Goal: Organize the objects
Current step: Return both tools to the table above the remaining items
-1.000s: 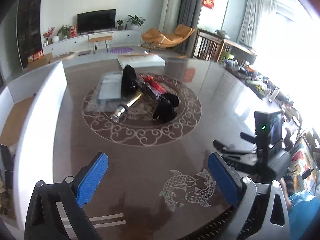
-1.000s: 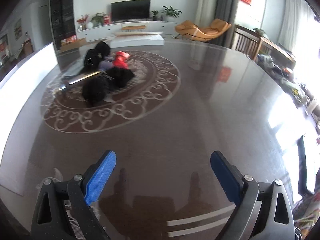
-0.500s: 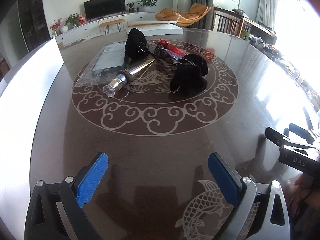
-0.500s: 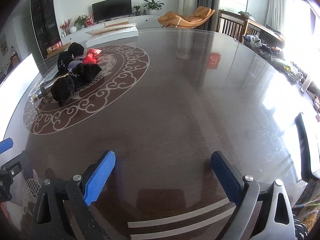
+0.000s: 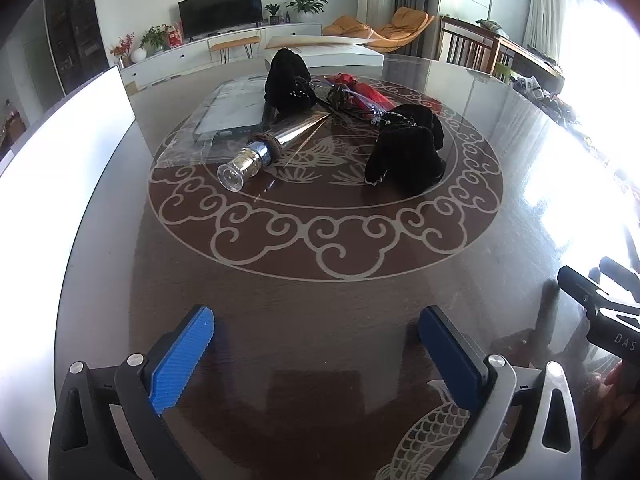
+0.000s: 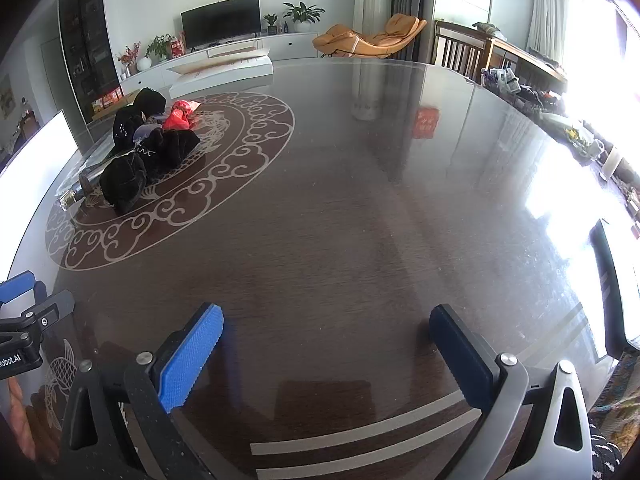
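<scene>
Nearest in the left wrist view, the left gripper (image 5: pixel 316 344) is held with its blue pads wide apart over the dark glossy table (image 5: pixel 312 304), nothing between them. Compared with a second ago, it has been lowered and brought closer to the table's ornamented ring, so the objects appear larger and more central. At the right edge of that view, part of the right gripper's black frame is seen. In the right wrist view, the right gripper (image 6: pixel 326 340) is seen with its jaws opening, now slightly wider than a second before, only bare tabletop between them. Farther off, inside the ring, a silver cone-shaped bottle (image 5: pixel 262 150) lies on its side, its mouth turned toward the camera. Just right of it lies a black fabric bundle (image 5: pixel 406 150). Behind these, a second black bundle (image 5: pixel 288 86), a red wrapped item (image 5: pixel 366 94) and a flat clear plastic package (image 5: pixel 224 114) are clustered together.
</scene>
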A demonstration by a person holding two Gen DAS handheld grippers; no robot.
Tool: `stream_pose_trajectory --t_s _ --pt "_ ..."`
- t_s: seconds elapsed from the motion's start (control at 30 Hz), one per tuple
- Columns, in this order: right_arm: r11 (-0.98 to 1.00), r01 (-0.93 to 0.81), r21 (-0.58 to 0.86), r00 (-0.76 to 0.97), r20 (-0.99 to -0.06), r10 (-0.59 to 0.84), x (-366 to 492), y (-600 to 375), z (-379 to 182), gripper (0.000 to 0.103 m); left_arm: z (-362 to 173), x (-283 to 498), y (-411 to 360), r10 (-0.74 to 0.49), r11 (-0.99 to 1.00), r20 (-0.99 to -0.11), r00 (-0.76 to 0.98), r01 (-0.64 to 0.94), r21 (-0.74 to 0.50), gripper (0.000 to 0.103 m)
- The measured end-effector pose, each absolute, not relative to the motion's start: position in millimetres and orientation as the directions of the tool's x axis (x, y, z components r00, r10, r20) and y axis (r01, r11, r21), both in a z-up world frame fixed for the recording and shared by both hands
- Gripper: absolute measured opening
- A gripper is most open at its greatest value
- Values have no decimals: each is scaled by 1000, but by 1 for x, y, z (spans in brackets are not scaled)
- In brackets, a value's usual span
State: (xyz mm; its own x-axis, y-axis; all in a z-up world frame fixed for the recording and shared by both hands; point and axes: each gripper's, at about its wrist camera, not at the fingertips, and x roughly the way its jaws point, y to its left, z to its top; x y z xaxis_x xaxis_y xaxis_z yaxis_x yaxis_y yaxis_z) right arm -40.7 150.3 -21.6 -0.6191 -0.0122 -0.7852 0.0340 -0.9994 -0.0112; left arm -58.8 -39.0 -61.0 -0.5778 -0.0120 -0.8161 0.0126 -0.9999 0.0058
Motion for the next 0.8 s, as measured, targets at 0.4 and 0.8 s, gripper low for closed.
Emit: stream_pose_trajectory --t_s 0.4,0.8 --pt "-999 38 -12 -621 -783 -14 -41 149 -22 103 -61 -59 -39 -11 -1000 -815 -579 11 5 103" --pt "-999 39 -12 -622 -783 -15 -41 149 -23 103 -16 -111 -62 -40 -999 -791 -611 31 27 103"
